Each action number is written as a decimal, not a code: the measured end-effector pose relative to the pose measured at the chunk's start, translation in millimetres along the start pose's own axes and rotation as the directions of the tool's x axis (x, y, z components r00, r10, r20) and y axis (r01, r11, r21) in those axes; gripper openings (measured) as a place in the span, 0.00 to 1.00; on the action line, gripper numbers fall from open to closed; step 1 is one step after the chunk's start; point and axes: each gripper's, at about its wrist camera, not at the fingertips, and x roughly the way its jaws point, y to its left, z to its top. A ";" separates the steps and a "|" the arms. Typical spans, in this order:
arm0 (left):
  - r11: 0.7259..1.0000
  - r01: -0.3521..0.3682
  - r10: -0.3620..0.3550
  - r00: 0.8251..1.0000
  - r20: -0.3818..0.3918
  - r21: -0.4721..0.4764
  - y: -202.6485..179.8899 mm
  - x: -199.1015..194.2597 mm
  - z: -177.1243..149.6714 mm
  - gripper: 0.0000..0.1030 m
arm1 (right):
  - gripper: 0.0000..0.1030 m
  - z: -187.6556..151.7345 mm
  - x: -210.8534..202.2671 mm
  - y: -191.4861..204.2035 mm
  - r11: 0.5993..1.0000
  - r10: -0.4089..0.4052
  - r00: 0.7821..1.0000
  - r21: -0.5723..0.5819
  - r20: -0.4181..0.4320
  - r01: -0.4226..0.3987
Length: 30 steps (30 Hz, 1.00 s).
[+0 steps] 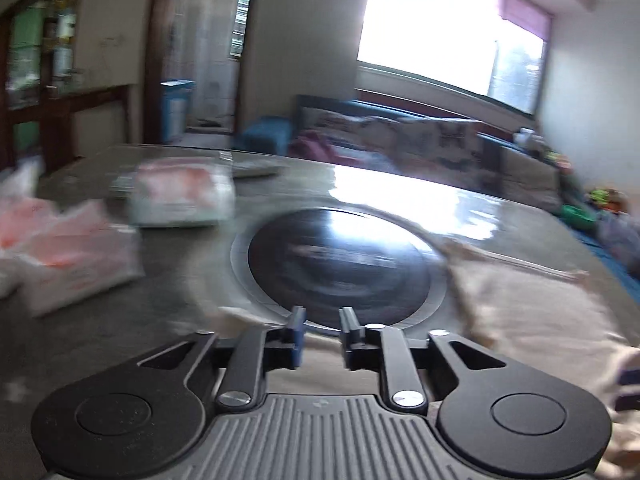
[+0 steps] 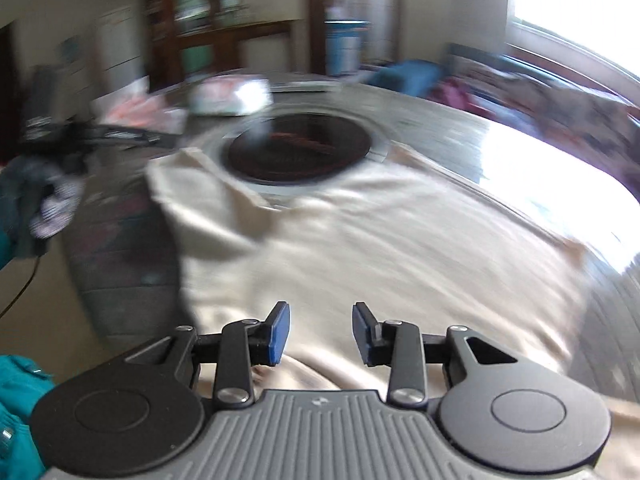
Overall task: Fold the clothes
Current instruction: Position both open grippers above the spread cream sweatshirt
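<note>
Beige shirt (image 2: 360, 240) spread on desk (image 2: 460, 136), collar near dark round inset (image 2: 298, 150). Left claw (image 1: 322, 334) and right claw (image 2: 320, 334) both released, empty. Risk: glossy desk, shirt could slide, bunch mid-fold.

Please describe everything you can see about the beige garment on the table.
The beige garment is a soft, plain, cream-coloured cloth, probably a shirt. It lies spread and wrinkled on the glossy grey table. One corner at its far left is turned up, and its far edge reaches the dark round inset. The right hand-held gripper is open above its near part, gripping nothing. Blur hides finer details.
</note>
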 end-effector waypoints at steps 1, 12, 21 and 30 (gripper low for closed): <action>0.999 0.050 -0.050 0.999 -0.014 0.004 -12.3 3.8 0.2 0.56 | 0.34 -5.7 -2.9 -10.2 0.999 -0.037 0.999 0.037 0.000 0.037; 0.936 0.352 -0.349 0.926 -0.142 0.000 -101.3 74.4 0.0 0.56 | 0.38 -33.9 -18.9 -68.6 0.956 -0.186 0.979 0.244 0.084 0.161; 0.958 0.286 -0.280 0.947 -0.157 0.015 -94.9 89.9 -8.4 0.56 | 0.39 -40.5 4.8 -84.8 0.927 -0.254 0.966 0.297 0.043 0.230; 0.960 0.276 -0.267 0.953 -0.143 0.048 -97.6 91.5 -11.2 0.58 | 0.38 -46.7 -8.8 -78.5 0.921 -0.276 0.961 0.295 0.034 0.254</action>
